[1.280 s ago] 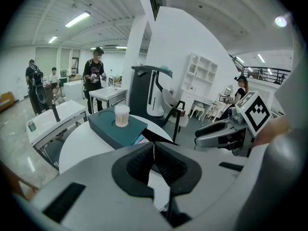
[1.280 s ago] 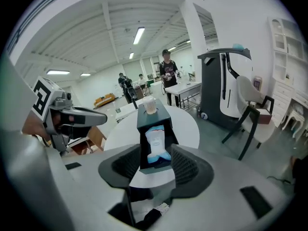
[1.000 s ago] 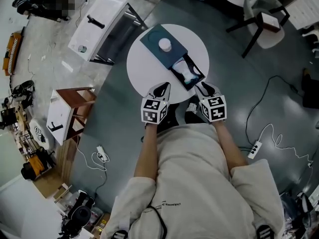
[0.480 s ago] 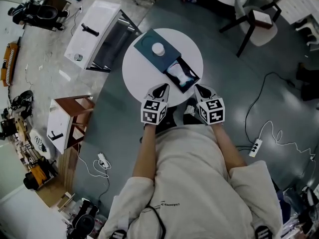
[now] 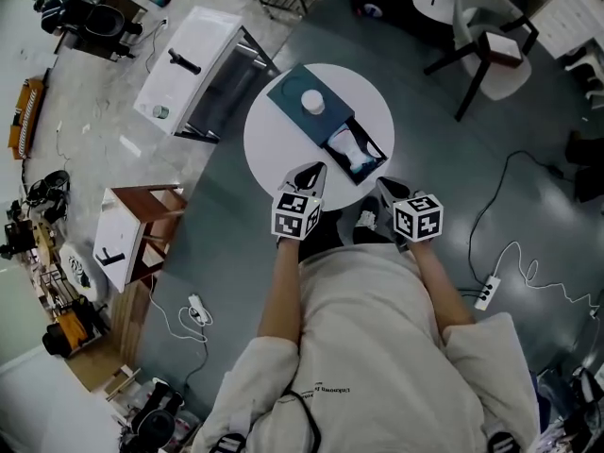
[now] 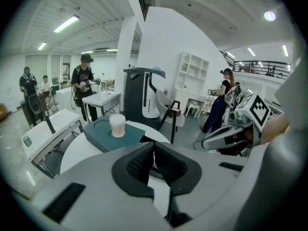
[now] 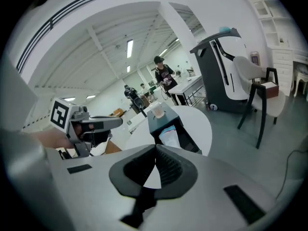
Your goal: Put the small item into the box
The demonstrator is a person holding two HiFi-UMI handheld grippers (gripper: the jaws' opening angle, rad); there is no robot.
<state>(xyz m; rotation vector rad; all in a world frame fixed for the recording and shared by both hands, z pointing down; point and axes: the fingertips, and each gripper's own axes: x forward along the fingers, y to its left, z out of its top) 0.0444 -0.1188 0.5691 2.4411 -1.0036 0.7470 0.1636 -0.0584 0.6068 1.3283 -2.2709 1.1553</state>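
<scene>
A round white desk carries a dark teal box that lies slantwise across it. A small white container stands upright on the box's closed top, towards the far end. At the near end the box's drawer is pulled out, and a white and pale blue packet lies inside it. The left hand-held gripper is held over the desk's near rim and points at the box without touching it. In the left gripper view its dark pads are pressed together with nothing between them, and the small white container shows beyond them on the teal top. The right hand-held gripper sits just beside the desk's near right edge, apart from the drawer. In the right gripper view its jaws are likewise closed on nothing, and the open drawer and the packet lie ahead of them. Both grippers are empty, and the two are near each other with a gap between. Around the desk are a white chair, a long white bench and a wooden stool on the grey floor. A few people stand in the background of the left gripper view.
</scene>
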